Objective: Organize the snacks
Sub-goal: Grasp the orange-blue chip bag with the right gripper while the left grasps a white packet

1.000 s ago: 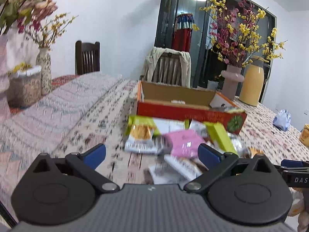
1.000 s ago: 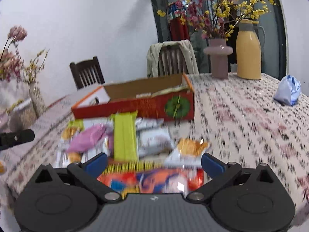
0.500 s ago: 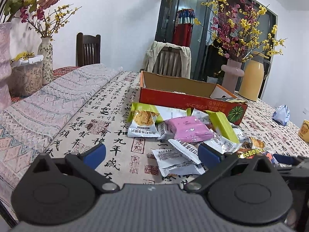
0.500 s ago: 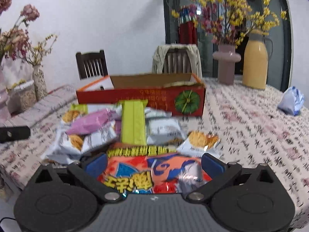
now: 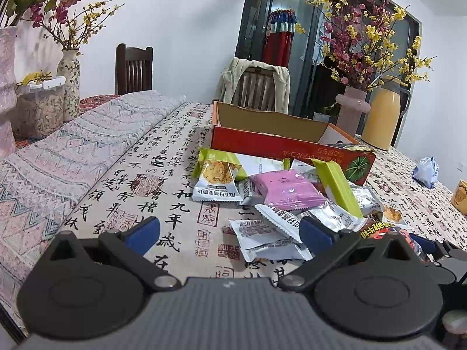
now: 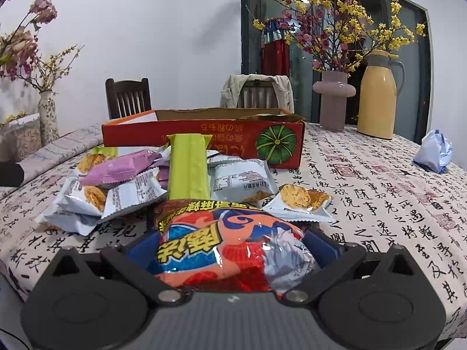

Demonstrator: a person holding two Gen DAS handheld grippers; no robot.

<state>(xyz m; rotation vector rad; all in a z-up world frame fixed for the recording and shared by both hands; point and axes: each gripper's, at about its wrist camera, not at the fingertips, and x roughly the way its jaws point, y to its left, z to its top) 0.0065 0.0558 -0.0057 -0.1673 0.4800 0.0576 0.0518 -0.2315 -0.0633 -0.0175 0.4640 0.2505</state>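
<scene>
A heap of snack packets lies on the tablecloth in front of an open red cardboard box [image 5: 289, 145] [image 6: 204, 137]. It includes a pink packet [image 5: 287, 188] [image 6: 122, 167], a lime-green bar [image 5: 337, 185] [image 6: 189, 166] and white cracker packets [image 5: 217, 183] [image 6: 242, 182]. A large orange-red snack bag [image 6: 221, 248] lies between the fingers of my right gripper [image 6: 230, 245], which stand wide apart around it. My left gripper [image 5: 229, 233] is open and holds nothing, just short of the white packets [image 5: 268, 236] at the near-left of the heap. The right gripper's tip [image 5: 423, 242] shows at the right edge of the left wrist view.
A pink vase [image 6: 334, 99] with flowering branches and a yellow jug [image 6: 378, 96] stand behind the box. A crumpled blue-white bag [image 6: 435, 151] lies at far right. Folded patterned cloth [image 5: 73, 151], vases and a container [image 5: 39, 108] are on the left. Two chairs stand beyond the table.
My right gripper has moved forward and lower, so the orange-red bag now lies deep between its fingers. The left gripper has crept slightly closer to the heap.
</scene>
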